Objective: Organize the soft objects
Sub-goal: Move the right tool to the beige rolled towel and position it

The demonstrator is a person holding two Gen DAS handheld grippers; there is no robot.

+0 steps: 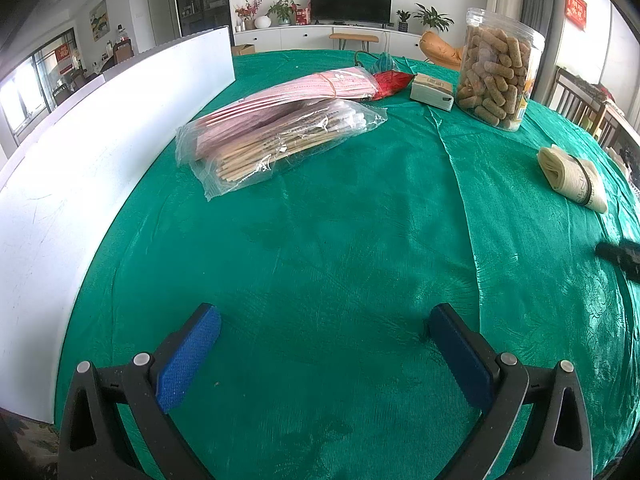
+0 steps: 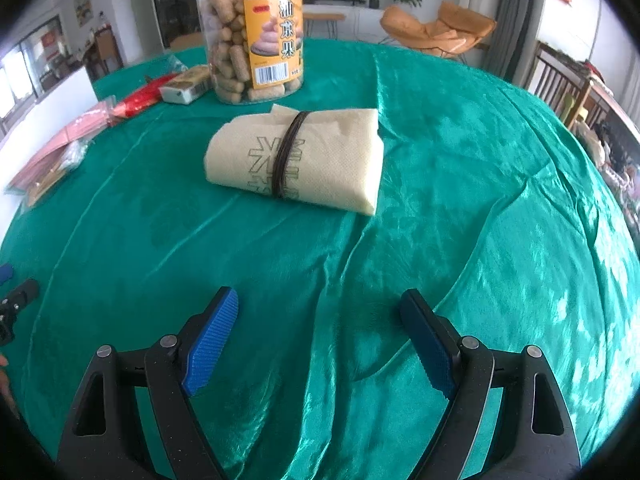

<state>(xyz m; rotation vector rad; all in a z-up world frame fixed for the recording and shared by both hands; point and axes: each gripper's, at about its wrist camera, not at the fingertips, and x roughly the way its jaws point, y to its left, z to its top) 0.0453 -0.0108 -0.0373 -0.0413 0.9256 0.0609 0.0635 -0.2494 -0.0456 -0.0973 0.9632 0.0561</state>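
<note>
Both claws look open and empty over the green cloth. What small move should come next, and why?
Probably ease the right claw forward toward the folded beige bag. It lies directly ahead, bound by a dark band, apart from the snack jar, and the jaws stand wide open with nothing between them.

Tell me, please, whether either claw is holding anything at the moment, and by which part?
Nothing is held. The left claw and the right claw are both open above bare green tablecloth.

Ahead of the right gripper (image 2: 320, 312), whose pads (image 2: 212, 348) are ribbed blue on black arms, lies a pale yellow folded cloth (image 2: 320, 164) with grey outlined characters and a dark brown band (image 2: 286, 156). The tablecloth (image 2: 460, 200) beneath is shiny green. Beyond stands a clear jar (image 2: 250, 32) labelled orange-yellow.
</note>
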